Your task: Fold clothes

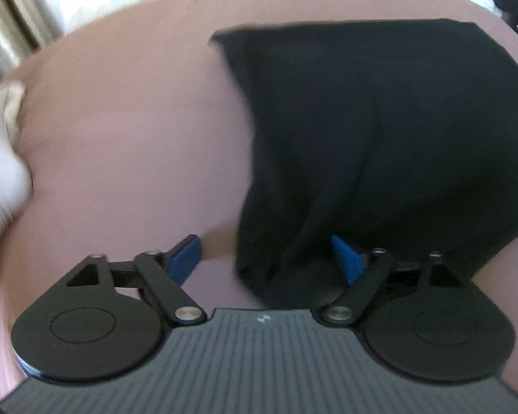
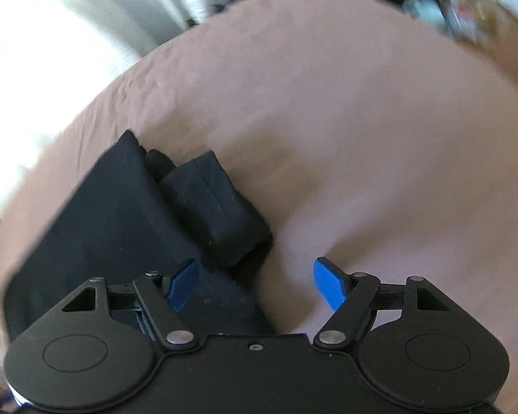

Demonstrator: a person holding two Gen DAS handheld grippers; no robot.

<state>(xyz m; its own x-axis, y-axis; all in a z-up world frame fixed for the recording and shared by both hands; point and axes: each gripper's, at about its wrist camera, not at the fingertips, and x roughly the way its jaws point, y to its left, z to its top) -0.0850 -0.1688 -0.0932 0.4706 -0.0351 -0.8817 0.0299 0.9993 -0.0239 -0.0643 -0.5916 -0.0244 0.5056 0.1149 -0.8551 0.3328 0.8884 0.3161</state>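
Observation:
A black garment (image 1: 380,145) lies partly folded on a pink bedsheet (image 1: 127,145), filling the right half of the left wrist view. My left gripper (image 1: 266,258) is open, its blue pads wide apart; the garment's near corner sits between the jaws, and they do not clamp it. In the right wrist view the same black garment (image 2: 121,220) lies at lower left with a folded sleeve or cuff (image 2: 217,207) on top. My right gripper (image 2: 255,283) is open above the garment's right edge, its left pad (image 2: 183,284) over the cloth.
The pink sheet (image 2: 380,138) spreads wide to the right of the garment. A white cloth or pillow (image 1: 0,172) lies at the bed's left edge. Curtains and cluttered room items stand beyond the far edge of the bed.

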